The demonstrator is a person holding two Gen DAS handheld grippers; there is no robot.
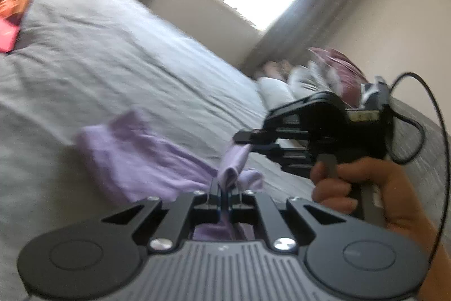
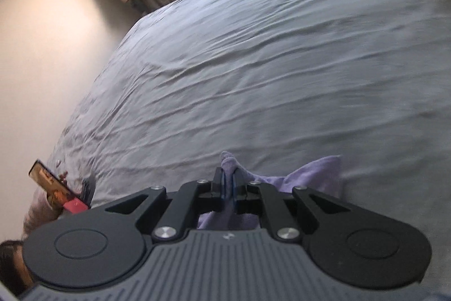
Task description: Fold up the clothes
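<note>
Lilac cloth [image 1: 132, 151] trails across a grey bed [image 1: 98, 52] in the left wrist view, its bunched edge pinched between the pressed-together fingers of the left gripper [image 1: 224, 188]. Just beyond, the right gripper [image 1: 248, 141], held in a hand [image 1: 366, 188], nips another bit of the same edge. To fold cleanly, both corners likely need to travel level and taut. Pillows [image 1: 324, 75] lie well clear.

Right wrist view: its fingers [image 2: 224, 182] grip a tuft of cloth, the rest lying close beside on open, wrinkled bedding. A pink-edged box [image 2: 60, 195] sits at the bed's far edge; nothing blocks the fold.
</note>
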